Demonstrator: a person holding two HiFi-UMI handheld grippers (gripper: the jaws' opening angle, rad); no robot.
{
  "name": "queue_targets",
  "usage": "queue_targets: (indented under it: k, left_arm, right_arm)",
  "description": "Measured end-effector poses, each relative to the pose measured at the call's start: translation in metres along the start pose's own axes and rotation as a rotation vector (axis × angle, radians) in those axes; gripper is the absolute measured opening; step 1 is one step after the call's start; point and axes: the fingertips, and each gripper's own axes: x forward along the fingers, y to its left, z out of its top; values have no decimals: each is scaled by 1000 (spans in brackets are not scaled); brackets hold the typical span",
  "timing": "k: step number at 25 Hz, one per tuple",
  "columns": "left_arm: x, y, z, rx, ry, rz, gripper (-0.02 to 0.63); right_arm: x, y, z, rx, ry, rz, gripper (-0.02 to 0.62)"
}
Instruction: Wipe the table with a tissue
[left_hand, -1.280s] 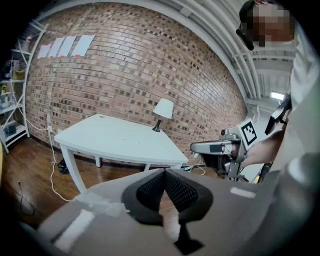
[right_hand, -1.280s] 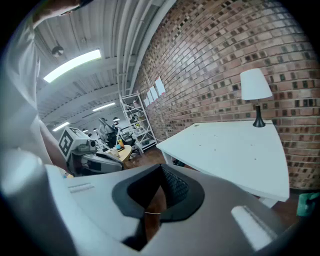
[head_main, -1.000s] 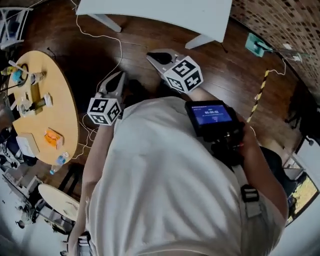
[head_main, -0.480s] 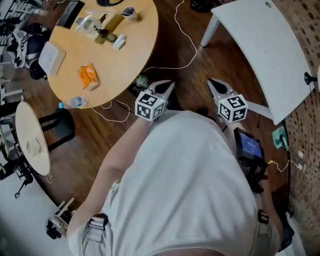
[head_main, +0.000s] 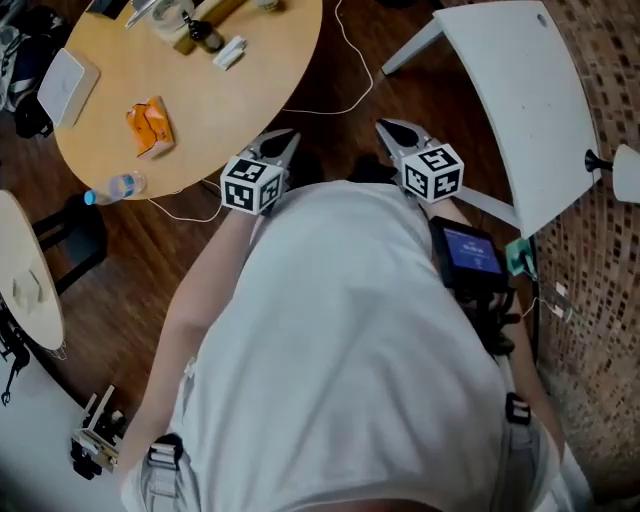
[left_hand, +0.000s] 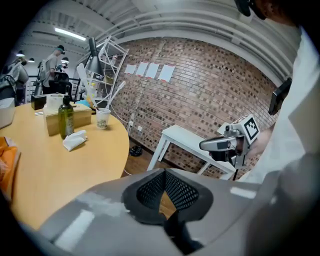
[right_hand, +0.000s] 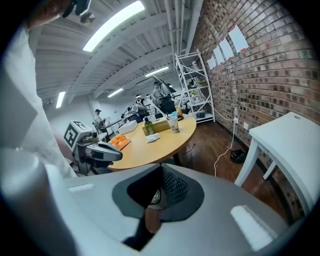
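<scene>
Shirt blocks the head view; the tabletop is clipped at the frame edge

In the head view the person's white shirt (head_main: 340, 350) covers everything from the centre to 6 o'clock, hiding the hands that carry the left hand-held gripper (head_main: 283, 140) and the right hand-held gripper (head_main: 387, 127). The round tabletop (head_main: 230, 110) is cut by the frame at 11 o'clock, and so is the box (head_main: 216, 10) on it. In the left gripper view the orange packet (left_hand: 7, 165) is clipped at 9 o'clock, and the people (left_hand: 51, 62) at 10 o'clock are too small to make out.

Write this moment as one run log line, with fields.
wiping: not begun | left gripper: shut, empty | right gripper: shut, empty | crumpled white tissue: on round wooden table, untouched
</scene>
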Motion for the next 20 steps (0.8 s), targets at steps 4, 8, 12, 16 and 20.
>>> queue_targets:
  k: [4,8,12,16,20]
  left_arm:
    - [7,16,12,-35,-13,40,6]
    - [15,26,31,-51,-24,84,6]
    - [30,46,47,-106,-21,167,6]
    - [47,66,60,-67,30,206,6]
    - [68,80,70,-68,56,239,6]
  right_arm:
    - [20,-2,24,-43,18,61,8]
    - [47,-11,47,-69,16,146,8]
    - [78,-39,65,-82,39,210,8]
    - [104,-63,88,-95,44,281,8]
    - [114,-95,105,-128,59,316,8]
